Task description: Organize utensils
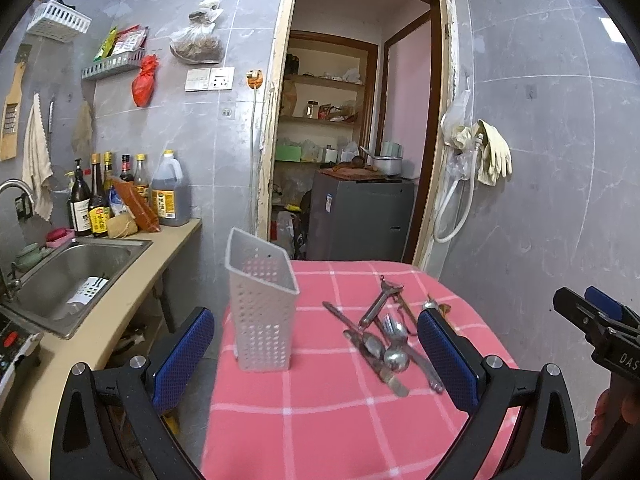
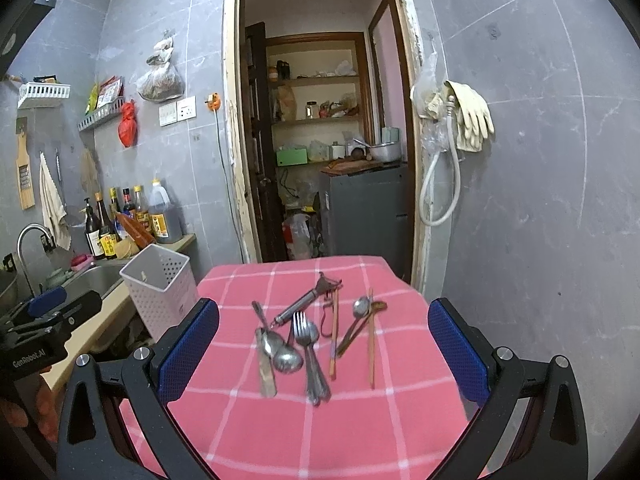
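- Utensils (image 2: pixel 304 340) are being left piled mid-tablecloth (image 2: pixel 280 432), just right of the perforated white holder (image 1: pixel 262 312).
- Left gripper (image 1: pixel 316 344) and right gripper (image 2: pixel 324 344) are being held wide, empty, above the cloth.
- Sink (image 1: pixel 76 268) is being seen left.

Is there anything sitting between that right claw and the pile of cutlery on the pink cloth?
Nothing visible. The right gripper is open above the pink tablecloth, and the utensils lie loose ahead of its fingers. The white holder stands off to their left, not in the path.
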The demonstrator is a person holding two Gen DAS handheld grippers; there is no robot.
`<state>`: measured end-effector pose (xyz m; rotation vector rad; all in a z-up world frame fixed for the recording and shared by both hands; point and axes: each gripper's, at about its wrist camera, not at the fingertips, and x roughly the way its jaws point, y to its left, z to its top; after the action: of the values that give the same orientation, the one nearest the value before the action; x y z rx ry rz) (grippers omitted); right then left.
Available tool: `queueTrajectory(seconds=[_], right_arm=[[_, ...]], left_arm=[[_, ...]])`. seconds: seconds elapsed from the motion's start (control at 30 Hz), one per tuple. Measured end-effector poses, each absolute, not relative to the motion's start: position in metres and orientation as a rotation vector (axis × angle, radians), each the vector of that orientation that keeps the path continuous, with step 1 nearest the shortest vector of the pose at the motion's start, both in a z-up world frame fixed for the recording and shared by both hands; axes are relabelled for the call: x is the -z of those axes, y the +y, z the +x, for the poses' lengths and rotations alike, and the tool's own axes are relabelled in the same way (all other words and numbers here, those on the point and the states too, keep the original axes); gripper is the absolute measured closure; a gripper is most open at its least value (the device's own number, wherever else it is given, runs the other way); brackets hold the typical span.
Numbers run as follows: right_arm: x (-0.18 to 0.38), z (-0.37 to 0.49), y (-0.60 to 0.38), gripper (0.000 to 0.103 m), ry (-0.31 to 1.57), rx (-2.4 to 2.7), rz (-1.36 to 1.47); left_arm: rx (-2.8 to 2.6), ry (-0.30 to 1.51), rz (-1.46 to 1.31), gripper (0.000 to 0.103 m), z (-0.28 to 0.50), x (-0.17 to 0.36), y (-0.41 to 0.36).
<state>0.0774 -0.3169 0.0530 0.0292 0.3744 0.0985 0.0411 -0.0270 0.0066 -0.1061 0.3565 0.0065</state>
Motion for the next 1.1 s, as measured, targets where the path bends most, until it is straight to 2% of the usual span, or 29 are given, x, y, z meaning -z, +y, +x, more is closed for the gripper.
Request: queueTrajectory(seconds=[0.5,0.9,0.97,1.1], right_arm=[[-0.033,0.195,-0.358,0.001,0.371,-0.181,-0.012],[0.028,0.284,-0.379,0.001,0.535,-0.254,0.068],[0.04,0.299,-0.378,0.003,0.571,-0.267,0.1],[0.068,0.322,-0.379,0.023,0.654,-0.283,0.155]], left_arm=[[0.018,0.435,-0.094,0.001,0.136,0.027,-0.085],[0.041,0.564,-0.172,0.001,0.224,0.068,-0.103],[0.04,0.579,-0.186,0.002,0.235,0.073,-0.102],[0.021,0.637,-0.227,0.01,0.263,0.089,-0.097]])
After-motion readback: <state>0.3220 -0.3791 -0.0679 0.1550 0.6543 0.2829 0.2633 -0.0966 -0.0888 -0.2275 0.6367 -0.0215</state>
